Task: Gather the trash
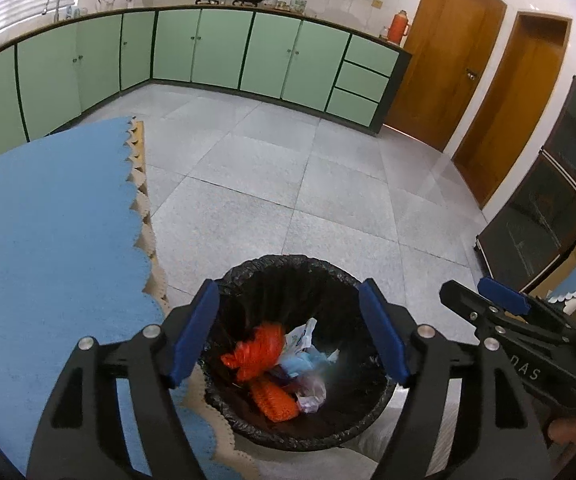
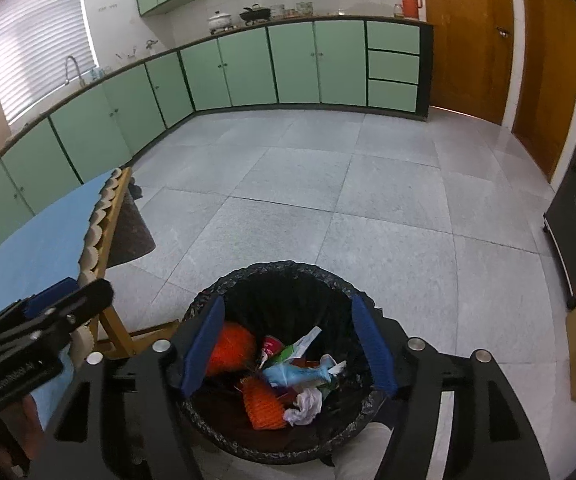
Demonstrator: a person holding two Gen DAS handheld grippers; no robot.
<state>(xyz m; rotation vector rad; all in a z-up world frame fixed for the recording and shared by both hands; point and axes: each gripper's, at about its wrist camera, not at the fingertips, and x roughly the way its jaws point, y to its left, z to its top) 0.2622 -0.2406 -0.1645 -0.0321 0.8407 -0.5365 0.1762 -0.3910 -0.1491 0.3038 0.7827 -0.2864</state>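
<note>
Left gripper [image 1: 288, 332]: jaws wide apart, holding nothing
Right gripper [image 2: 288, 344]: jaws wide apart, holding nothing
Bin [image 1: 248, 276]: one, black-lined, on the floor below and between both pairs of jaws
Trash [image 2: 288, 376]: in the bin, seen through each jaw gap; two orange pieces, one blue, one white crumple, some wrappers
Table [image 1: 48, 240]: one, blue-covered, left of the left jaws
Doors [image 1: 448, 60]: two, wooden, far beyond the jaws
</note>
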